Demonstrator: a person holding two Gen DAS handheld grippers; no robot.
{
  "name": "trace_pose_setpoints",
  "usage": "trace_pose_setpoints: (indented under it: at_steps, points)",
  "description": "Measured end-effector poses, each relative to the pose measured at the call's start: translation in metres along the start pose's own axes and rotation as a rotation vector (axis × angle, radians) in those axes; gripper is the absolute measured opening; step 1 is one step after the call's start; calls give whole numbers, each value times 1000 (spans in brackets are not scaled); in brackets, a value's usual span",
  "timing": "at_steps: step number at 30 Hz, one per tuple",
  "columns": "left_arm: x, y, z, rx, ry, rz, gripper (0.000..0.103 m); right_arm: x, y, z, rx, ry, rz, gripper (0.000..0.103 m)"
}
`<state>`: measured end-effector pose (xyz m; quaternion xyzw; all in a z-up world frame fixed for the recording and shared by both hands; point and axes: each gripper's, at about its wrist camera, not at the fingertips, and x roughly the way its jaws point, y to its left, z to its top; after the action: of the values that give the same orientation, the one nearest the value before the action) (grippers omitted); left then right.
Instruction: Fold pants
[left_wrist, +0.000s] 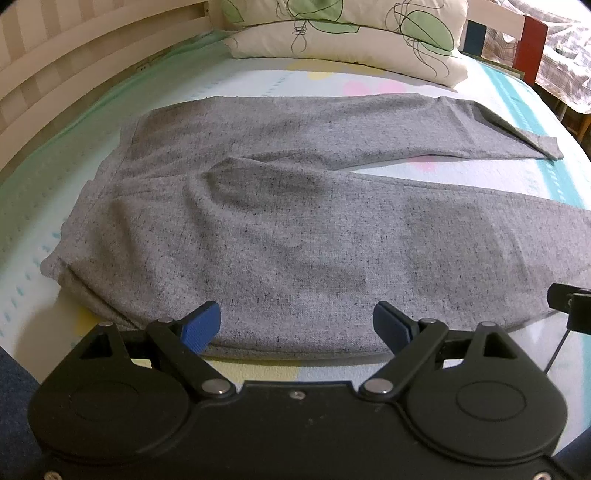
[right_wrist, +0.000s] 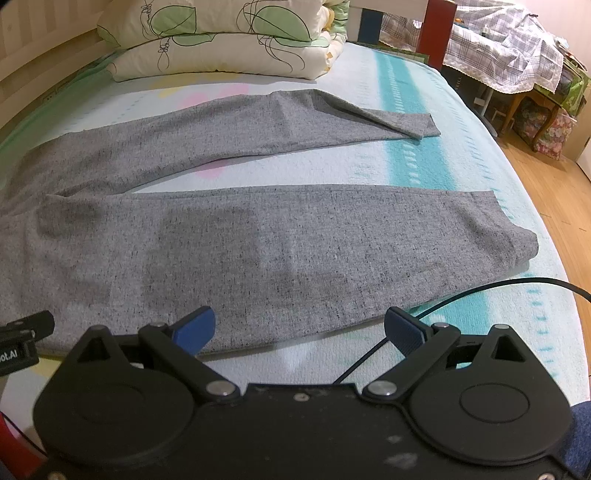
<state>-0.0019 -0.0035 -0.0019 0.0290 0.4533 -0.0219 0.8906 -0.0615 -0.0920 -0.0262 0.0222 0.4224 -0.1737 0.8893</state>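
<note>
Grey speckled pants (left_wrist: 295, 229) lie flat on the bed, waistband to the left, the two legs spread apart in a V toward the right. They also show in the right wrist view (right_wrist: 258, 240), with both cuffs at the right. My left gripper (left_wrist: 297, 326) is open, its blue pads just above the near edge of the near leg by the hip. My right gripper (right_wrist: 299, 328) is open over the near edge of the same leg, further toward the cuff. Neither holds cloth.
The bed (right_wrist: 424, 155) has a pale sheet with teal stripes. Stacked leaf-print pillows (left_wrist: 343, 40) lie behind the pants. A slatted headboard (left_wrist: 55, 74) is at the left. A black cable (right_wrist: 480, 288) crosses the bed's near right. Covered furniture (right_wrist: 509, 48) and wood floor are beyond.
</note>
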Motion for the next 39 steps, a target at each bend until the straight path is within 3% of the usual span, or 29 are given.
trace_pose_setpoints:
  at_steps: [39]
  points:
    - [1,0,1,6,15,-1,90,0,1,-1,-8,1,-5,102]
